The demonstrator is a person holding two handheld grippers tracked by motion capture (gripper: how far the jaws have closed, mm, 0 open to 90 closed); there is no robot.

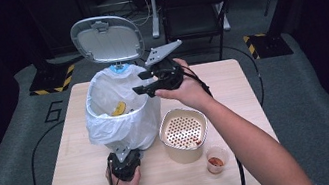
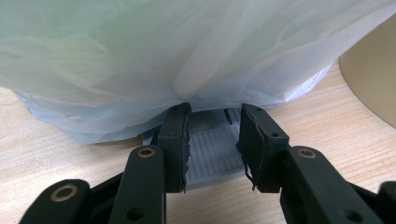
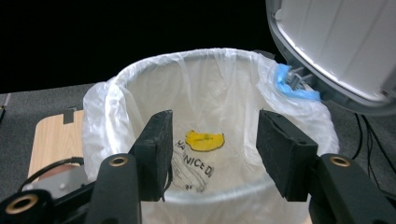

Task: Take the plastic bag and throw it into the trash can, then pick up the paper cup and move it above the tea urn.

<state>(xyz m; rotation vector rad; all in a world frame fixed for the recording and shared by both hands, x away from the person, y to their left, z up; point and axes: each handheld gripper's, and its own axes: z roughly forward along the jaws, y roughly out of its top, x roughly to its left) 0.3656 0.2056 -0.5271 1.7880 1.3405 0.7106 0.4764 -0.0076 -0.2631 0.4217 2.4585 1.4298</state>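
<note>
The wooden table (image 1: pixel 231 81) carries a pedal bin (image 1: pixel 122 109) toward its left half, nearer the far edge than the near one. The bin is lined with a white plastic bag (image 1: pixel 102 123), and its grey lid (image 1: pixel 107 39) stands raised behind the rim. A yellow scrap (image 3: pixel 204 140) lies inside the liner at the bottom.

The right gripper (image 1: pixel 143 82) hangs over the bin's right rim, its jaws partly apart with nothing between them; the yellow scrap lies below and beyond the gap.

The left gripper (image 1: pixel 124 164) sits at the bin's foot near the table's near edge, its jaws clamped on the grey ribbed pedal (image 2: pixel 215 154), one pad pressing each side.

A beige pot with a perforated insert (image 1: pixel 183 132) stands just right of the bin. A small clear cup (image 1: pixel 215 159) stands near the pot, toward the near right corner.
</note>
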